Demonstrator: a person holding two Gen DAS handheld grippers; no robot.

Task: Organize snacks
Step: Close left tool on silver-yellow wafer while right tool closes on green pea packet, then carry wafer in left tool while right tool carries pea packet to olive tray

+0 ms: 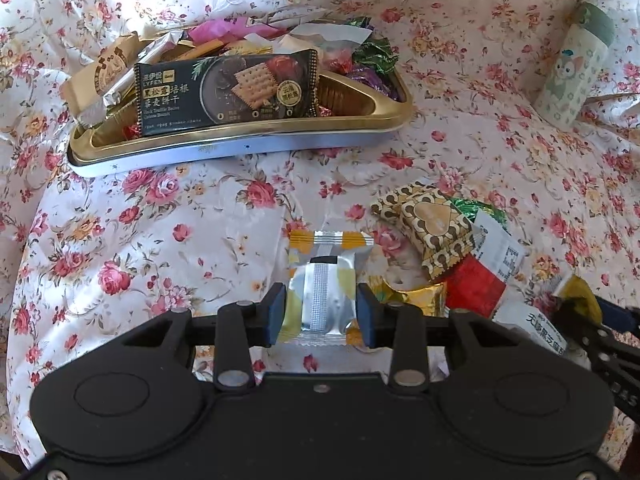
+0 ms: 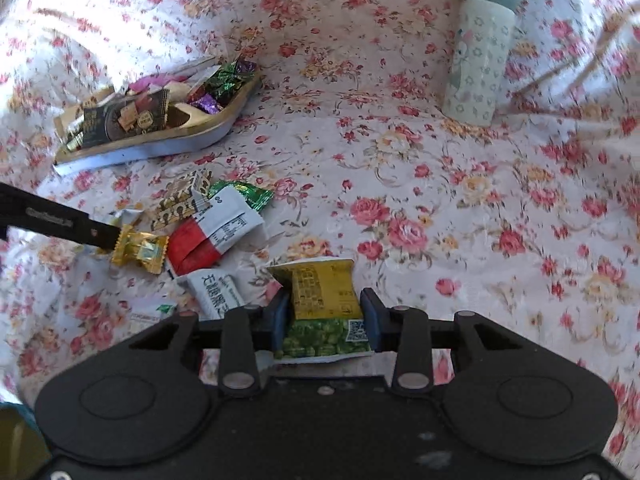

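Note:
My left gripper (image 1: 321, 314) is shut on a silver and yellow snack packet (image 1: 324, 280), held just above the flowered cloth. My right gripper (image 2: 325, 320) is shut on a yellow and green packet (image 2: 320, 292), whose top sticks out past the pads. Between the two lies a loose pile: a brown heart-patterned packet (image 1: 432, 228), a red and white packet (image 2: 200, 244), a gold candy (image 2: 140, 250) and a white packet (image 2: 216, 288). A gold tin tray (image 1: 240, 136) at the back left holds several snacks, with a black cracker packet (image 1: 228, 92) on top.
A pale green flowered bottle (image 1: 576, 64) stands upright at the back right (image 2: 480, 56). The flowered cloth (image 2: 440, 220) covers the whole surface, rumpled near the tray. One finger of the left gripper (image 2: 60, 220) reaches in at the left of the right wrist view.

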